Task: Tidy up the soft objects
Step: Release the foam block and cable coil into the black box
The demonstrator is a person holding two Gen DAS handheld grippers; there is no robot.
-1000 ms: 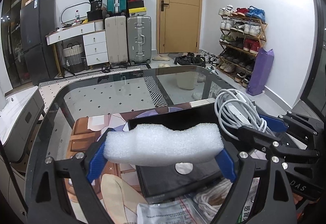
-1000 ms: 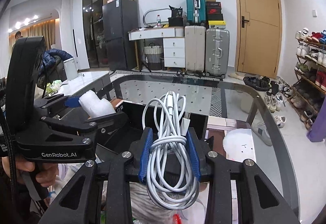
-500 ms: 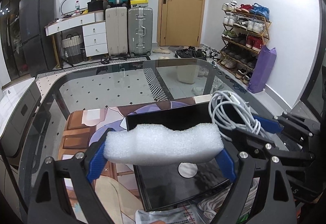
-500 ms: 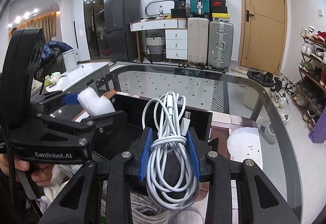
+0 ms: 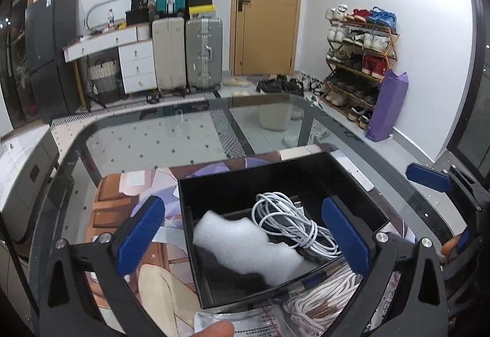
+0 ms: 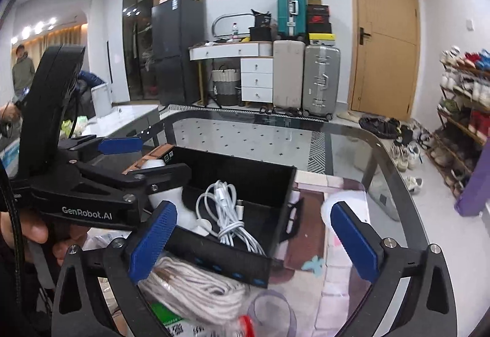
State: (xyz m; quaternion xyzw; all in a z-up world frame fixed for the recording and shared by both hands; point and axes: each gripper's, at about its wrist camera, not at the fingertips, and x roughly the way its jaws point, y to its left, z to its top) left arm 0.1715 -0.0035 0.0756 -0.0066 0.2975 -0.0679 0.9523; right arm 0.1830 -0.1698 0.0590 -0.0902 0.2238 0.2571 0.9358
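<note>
Left wrist view: black box on the glass table holds a white foam piece and a coiled white cable, apparently touching. Left gripper and right gripper, jaws just opened wide, grip nothing above them.

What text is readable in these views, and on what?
"GenRobot.AI": side of the left claw body, right wrist view.
Printed packet at the bottom of the left wrist view: blurred, unreadable.
Green and white pack under the rope: too small to read.
Stacked shoeboxes: logo only, no legible words.
</note>
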